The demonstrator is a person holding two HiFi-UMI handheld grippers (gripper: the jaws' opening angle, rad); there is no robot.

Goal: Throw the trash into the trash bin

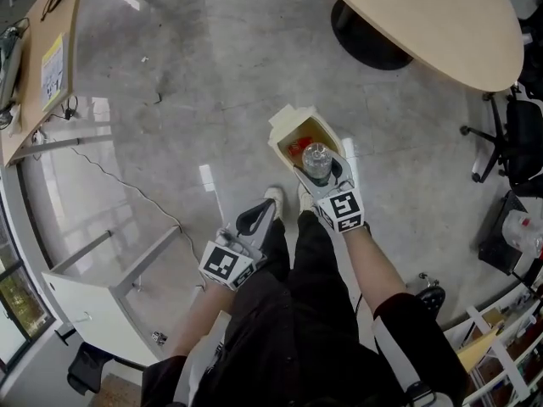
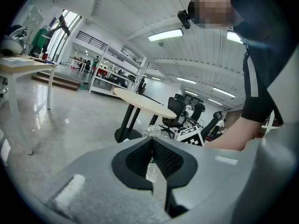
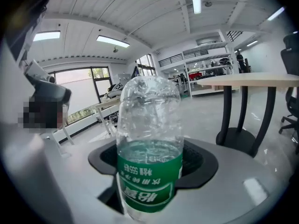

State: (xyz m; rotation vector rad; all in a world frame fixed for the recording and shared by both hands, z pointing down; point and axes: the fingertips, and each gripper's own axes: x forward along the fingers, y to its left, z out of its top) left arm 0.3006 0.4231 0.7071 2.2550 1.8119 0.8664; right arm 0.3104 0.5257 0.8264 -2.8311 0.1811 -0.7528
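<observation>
A clear plastic bottle with a green label is held upside down, its ribbed bottom pointing away from the hand. My right gripper is shut on it at the label. In the head view the bottle hangs right over the open mouth of a cream trash bin on the floor, which holds something orange-red inside. My left gripper sits lower left, beside the person's leg, with its black pads pressed together and nothing between them. The bin is hidden in both gripper views.
A round beige table on a black disc base stands behind the bin. A black office chair is at the right, a desk at the left, a white frame table lower left. A thin cable trails across the floor.
</observation>
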